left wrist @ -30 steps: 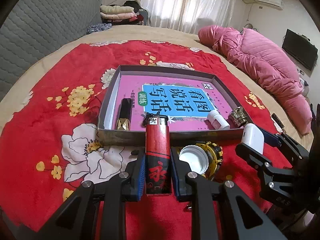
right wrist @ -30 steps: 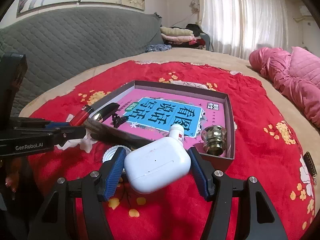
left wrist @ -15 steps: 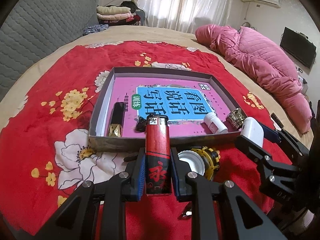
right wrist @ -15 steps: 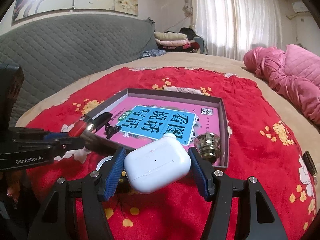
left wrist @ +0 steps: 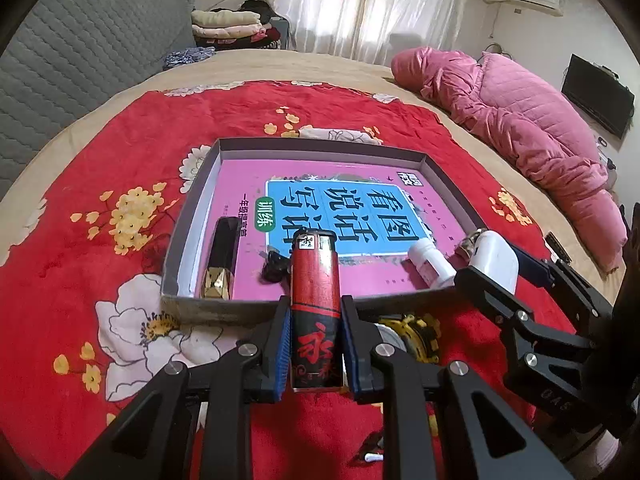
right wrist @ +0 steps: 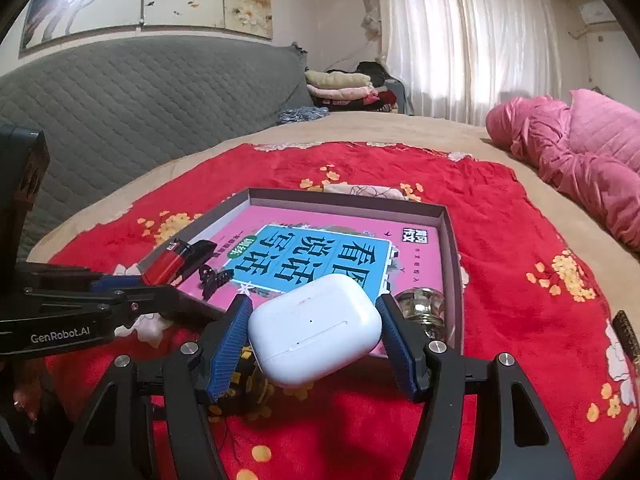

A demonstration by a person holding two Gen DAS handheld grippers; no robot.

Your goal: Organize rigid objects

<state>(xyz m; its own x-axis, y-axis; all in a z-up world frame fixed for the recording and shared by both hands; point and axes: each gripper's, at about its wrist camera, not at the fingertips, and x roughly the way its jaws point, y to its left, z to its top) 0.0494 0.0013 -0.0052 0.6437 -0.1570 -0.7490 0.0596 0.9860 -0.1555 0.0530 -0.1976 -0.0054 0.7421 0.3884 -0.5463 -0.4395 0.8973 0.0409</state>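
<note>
Our left gripper point(left wrist: 314, 344) jaws clamp the red lighter point(left wrist: 315, 308); our right gripper point(right wrist: 314, 344) jaws hold the white earbud case point(right wrist: 314, 328). Dropped together at the shallow box point(left wrist: 444, 176)'s six o'clock edge, they could collide.

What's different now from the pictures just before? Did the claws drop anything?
Nothing dropped. The left claw has carried the red lighter closer to the grey box; its top now pokes over the near wall. The right claw still holds the white earbud case by the box's near right corner, barely moved. The black tube, white bottle, black clip and shiny glass piece stayed put.
</note>
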